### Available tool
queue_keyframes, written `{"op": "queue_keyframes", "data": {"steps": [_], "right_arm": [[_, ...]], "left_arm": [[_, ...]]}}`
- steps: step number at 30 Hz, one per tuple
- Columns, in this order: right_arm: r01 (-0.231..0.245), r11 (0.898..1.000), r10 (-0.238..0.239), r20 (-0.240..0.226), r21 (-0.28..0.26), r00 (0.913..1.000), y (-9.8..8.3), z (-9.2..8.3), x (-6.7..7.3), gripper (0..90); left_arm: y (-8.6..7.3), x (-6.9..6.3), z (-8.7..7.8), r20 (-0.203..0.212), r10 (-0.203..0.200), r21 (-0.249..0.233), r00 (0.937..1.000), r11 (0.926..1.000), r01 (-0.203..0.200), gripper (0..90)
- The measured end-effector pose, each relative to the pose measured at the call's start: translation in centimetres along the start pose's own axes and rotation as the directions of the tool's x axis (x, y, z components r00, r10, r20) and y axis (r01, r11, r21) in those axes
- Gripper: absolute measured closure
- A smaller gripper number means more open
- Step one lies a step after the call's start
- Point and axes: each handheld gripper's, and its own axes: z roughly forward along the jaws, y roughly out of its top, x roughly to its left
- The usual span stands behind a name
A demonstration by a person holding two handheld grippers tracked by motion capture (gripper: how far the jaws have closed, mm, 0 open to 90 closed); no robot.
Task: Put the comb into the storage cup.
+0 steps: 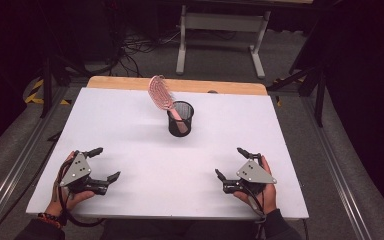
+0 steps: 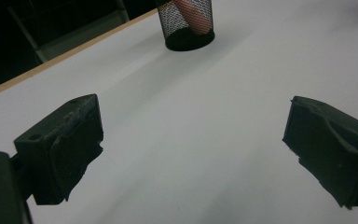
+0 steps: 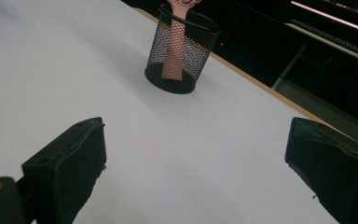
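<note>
A pink hairbrush stands handle-down in a black mesh cup at the middle far part of the white table, leaning left. The cup also sits at the top of the left gripper view, and in the right gripper view the cup has the brush handle inside it. My left gripper rests near the front left edge, open and holding nothing. At the front right my right gripper is open too, nothing between its fingers.
A wooden strip runs along the table's far edge. Beyond it stand a white metal frame and cables on the grey floor. Metal rails flank the table on both sides.
</note>
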Motion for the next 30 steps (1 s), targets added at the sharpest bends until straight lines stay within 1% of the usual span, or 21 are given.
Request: {"op": "queue_keyframes", "data": {"steps": [1,3,4,7,9,10,13,15,19,21,24,27,30], "right_arm": [[0.001,1.000,-0.001,0.002,-0.004,1.0000,0.04,-0.03,0.05,6.3],[-0.004,1.000,0.004,-0.004,-0.009,1.0000,0.03,-0.04,0.21,6.0],[-0.002,1.000,0.002,-0.001,-0.004,1.0000,0.00,0.01,0.24,6.0],[-0.011,1.000,0.011,0.000,-0.004,0.9999,-0.05,0.11,0.32,6.0],[0.000,1.000,0.000,0.000,0.000,1.0000,-0.03,0.10,0.43,5.8],[-0.002,1.000,0.002,-0.002,-0.002,1.0000,0.03,0.03,0.48,5.7],[0.002,1.000,-0.002,-0.002,-0.014,1.0000,0.29,-0.15,0.47,5.6],[0.002,1.000,-0.002,-0.001,-0.023,1.0000,0.41,-0.20,0.46,5.6],[0.013,1.000,-0.013,-0.003,-0.015,0.9999,0.32,-0.10,0.47,5.6],[0.009,1.000,-0.009,-0.006,-0.013,0.9999,0.23,-0.07,0.39,5.6],[0.013,1.000,-0.014,-0.007,-0.009,0.9999,0.18,-0.09,0.12,5.6],[0.015,1.000,-0.015,-0.005,0.004,0.9999,-0.02,-0.10,-0.11,6.1],[0.013,1.000,-0.013,-0.001,0.006,0.9999,-0.06,-0.12,-0.12,6.1]], "left_arm": [[0.01,-0.03,-0.03,-0.001,0.005,0.005,1.0000,1.0000,-0.005,5.6],[0.08,-0.08,-0.08,0.001,0.001,-0.004,1.0000,1.0000,-0.001,5.6],[0.12,-0.15,-0.04,-0.005,0.010,0.004,0.9999,0.9999,-0.010,5.7],[0.12,-0.38,0.14,0.005,0.010,0.009,0.9999,0.9999,-0.010,5.7],[0.11,-0.52,0.21,0.010,0.018,0.017,0.9998,0.9997,-0.018,5.7],[0.14,-0.60,0.19,0.005,0.027,0.019,0.9996,0.9995,-0.027,5.7],[0.21,-0.72,0.06,-0.002,0.033,0.016,0.9995,0.9993,-0.033,5.7],[0.22,-0.70,0.02,0.001,0.023,0.009,0.9997,0.9997,-0.023,5.7],[0.22,-0.52,0.12,0.002,0.028,0.014,0.9996,0.9995,-0.028,5.7],[0.23,-0.46,0.22,0.003,0.028,0.012,0.9996,0.9995,-0.028,5.7],[0.18,-0.39,0.45,0.002,0.038,0.025,0.9993,0.9990,-0.038,5.8],[0.18,-0.26,0.66,0.005,0.027,0.023,0.9996,0.9994,-0.027,5.8],[0.17,-0.26,0.69,0.009,0.028,0.025,0.9996,0.9993,-0.028,5.8]]}}
